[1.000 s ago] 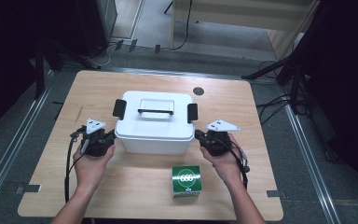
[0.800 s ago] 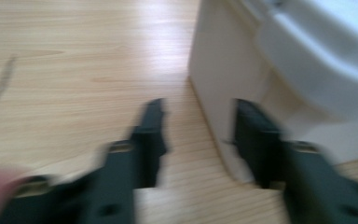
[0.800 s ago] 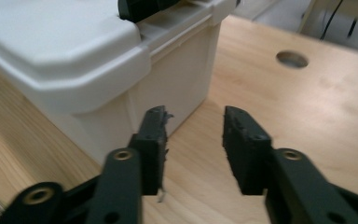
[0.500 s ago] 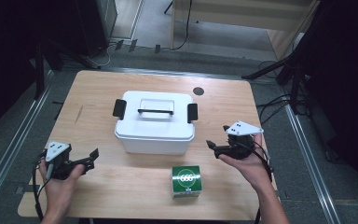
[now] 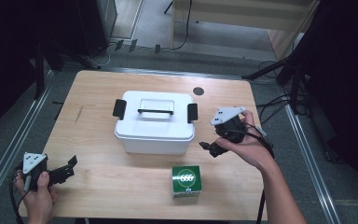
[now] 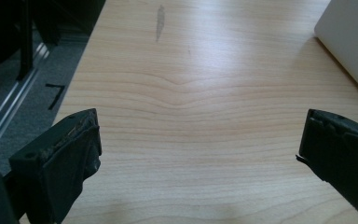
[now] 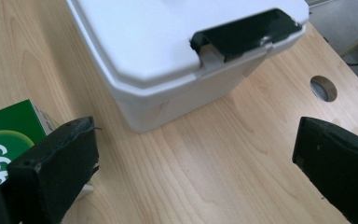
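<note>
L gripper (image 5: 67, 167) sits at the near-left table (image 5: 98, 93) corner, jaws wide, nothing between them. R gripper (image 5: 209, 148) is off the right end of the white box (image 5: 154, 125), raised above the tabletop; its jaws have just been opening and now stand wide, nothing between, pads clear of the box.

High view gives the layout: box mid-table, well apart from L gripper and ahead-right of it, just beside R gripper on its left. Green carton (image 5: 186, 182) is near-left of R gripper, apart from the box.

L gripper view adds wood grain, a grey smudge ahead and 1 white box corner (image 6: 354, 42) at far right. R gripper view shows detail the high view lacks: black latch (image 7: 247, 32) clipped over the lid edge, lid lip overhanging the tub, cable hole (image 7: 323, 87) in the table ahead-right of the jaws, carton (image 7: 9, 133) right behind the left jaw.

Box: white plastic, lid on, 2 black side latches, 1 black handle bar (image 5: 155, 111) across the top.
</note>
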A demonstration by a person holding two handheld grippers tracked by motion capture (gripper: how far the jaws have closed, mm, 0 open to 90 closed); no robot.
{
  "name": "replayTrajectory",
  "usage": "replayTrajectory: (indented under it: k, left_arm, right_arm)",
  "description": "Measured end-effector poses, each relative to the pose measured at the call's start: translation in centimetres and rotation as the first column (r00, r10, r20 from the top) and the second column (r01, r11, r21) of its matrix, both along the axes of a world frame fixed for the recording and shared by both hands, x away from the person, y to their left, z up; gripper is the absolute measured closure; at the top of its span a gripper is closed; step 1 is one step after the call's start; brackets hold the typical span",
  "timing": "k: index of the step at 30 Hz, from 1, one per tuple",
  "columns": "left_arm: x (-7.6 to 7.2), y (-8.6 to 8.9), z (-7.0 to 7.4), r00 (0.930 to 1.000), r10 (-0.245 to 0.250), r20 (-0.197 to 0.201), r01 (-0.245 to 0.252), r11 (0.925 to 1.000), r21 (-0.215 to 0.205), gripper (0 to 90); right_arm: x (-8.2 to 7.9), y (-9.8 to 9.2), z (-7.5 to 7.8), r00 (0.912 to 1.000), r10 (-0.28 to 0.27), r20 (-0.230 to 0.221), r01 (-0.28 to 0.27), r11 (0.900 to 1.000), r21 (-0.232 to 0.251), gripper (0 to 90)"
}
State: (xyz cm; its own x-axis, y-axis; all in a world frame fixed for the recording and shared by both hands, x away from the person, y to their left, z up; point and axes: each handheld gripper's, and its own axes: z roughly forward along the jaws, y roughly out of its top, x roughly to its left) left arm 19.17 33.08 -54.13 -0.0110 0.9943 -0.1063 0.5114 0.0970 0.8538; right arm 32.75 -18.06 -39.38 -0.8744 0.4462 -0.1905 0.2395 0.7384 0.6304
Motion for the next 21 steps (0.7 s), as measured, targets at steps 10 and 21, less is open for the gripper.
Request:
replayTrajectory:
  k: [10, 21]
  left_arm:
    - [0.0, -0.2, -0.6, 1.0, -0.004, 0.007, 0.003, 0.9998, 0.021, 0.0]
    - [0.6, -1.5, -1.1, 0.9997, 0.018, -0.018, -0.016, 0.9912, 0.131, 0.0]
  right_arm:
    - [2.2, 3.2, 2.7, 0.9902, 0.126, -0.06, -0.133, 0.983, -0.127, 2.1]
    - [3.8, 5.5, 4.7, 0.978, 0.166, -0.126, -0.193, 0.951, -0.24, 5.3]
